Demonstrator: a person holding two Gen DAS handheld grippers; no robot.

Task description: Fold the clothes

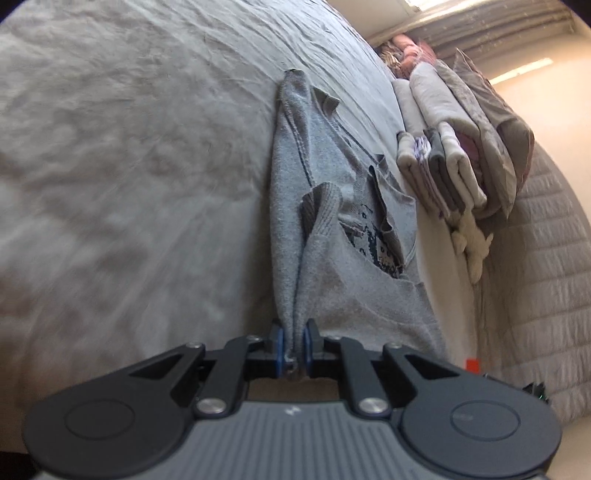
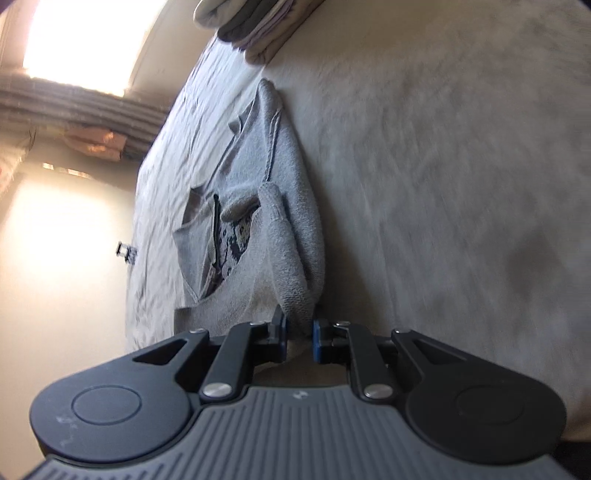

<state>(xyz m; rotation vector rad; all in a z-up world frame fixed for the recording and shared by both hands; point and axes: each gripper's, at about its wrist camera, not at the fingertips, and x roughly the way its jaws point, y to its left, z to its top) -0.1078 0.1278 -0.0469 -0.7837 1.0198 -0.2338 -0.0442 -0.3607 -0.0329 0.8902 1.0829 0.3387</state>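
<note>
Left wrist view: a wrinkled grey bed (image 1: 129, 147) fills the frame, with a curtained window at 1 o'clock. A stack of folded clothes (image 1: 450, 162) sits at 2 o'clock, probably the finished pile. The grey sweater (image 1: 332, 229) runs from centre toward 12 o'clock, its dark print showing. The left gripper (image 1: 293, 347) at 6 o'clock is clenched on a bunched edge of it, blue fingers (image 1: 279, 345) pressing the cloth.

Right wrist view: the same bed (image 2: 461, 166), a bright window at 10 o'clock, the stack (image 2: 251, 26) at 12 o'clock. The sweater (image 2: 266, 229) stretches from centre to 6 o'clock, where the right gripper (image 2: 299, 338) pinches its other corner. Holding both corners likely lets the person carry one edge over for a fold.
</note>
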